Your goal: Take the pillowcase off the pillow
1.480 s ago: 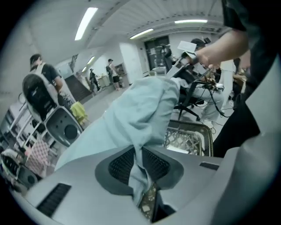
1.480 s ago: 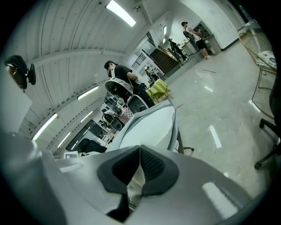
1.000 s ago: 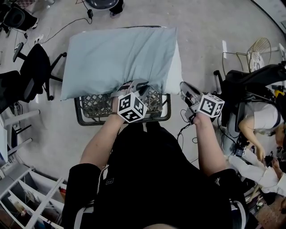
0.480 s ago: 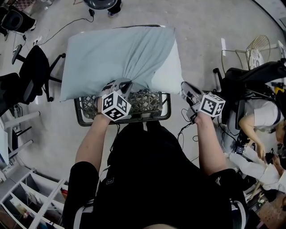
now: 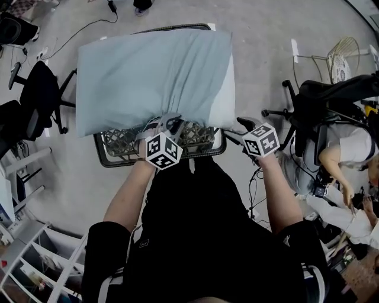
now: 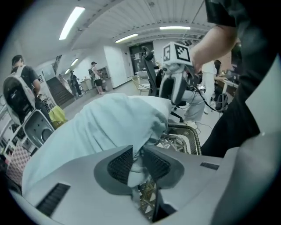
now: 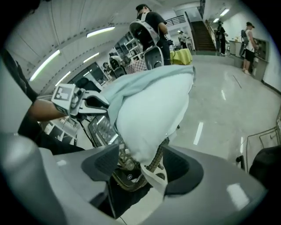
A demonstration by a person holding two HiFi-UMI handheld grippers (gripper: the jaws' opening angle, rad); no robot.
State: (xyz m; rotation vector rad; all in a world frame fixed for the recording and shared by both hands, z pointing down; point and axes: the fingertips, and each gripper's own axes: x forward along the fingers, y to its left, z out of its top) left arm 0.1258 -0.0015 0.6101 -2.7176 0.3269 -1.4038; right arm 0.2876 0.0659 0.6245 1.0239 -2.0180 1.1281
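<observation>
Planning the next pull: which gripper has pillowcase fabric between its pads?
The left gripper: its jaws, now opening, pinch blue pillowcase. On the right gripper, jaws opening wide straddle the bare white pillow.

Grey polished floor [image 5: 278, 29], glossy enough to mirror the lights in the right gripper view. Head view:
- Black office chair [image 5: 41, 97] at left edge, with a black cable [image 5: 65, 42] trailing over the floor above it.
- White shelving [image 5: 32, 260] at lower left.
- Pale wire chair [image 5: 342, 62] at upper right, with another black chair [image 5: 317, 103] just below it.
- Seated person [image 5: 349, 157] at right edge.

Left gripper view:
- White ribbed ceiling [image 6: 145, 11] with strip lights [image 6: 72, 22].
- White wall [image 6: 116, 66] behind.
- Staircase [image 6: 59, 90] at left, bystander [image 6: 94, 77] standing near it.
- Person with backpack [image 6: 17, 94] at far left.
</observation>
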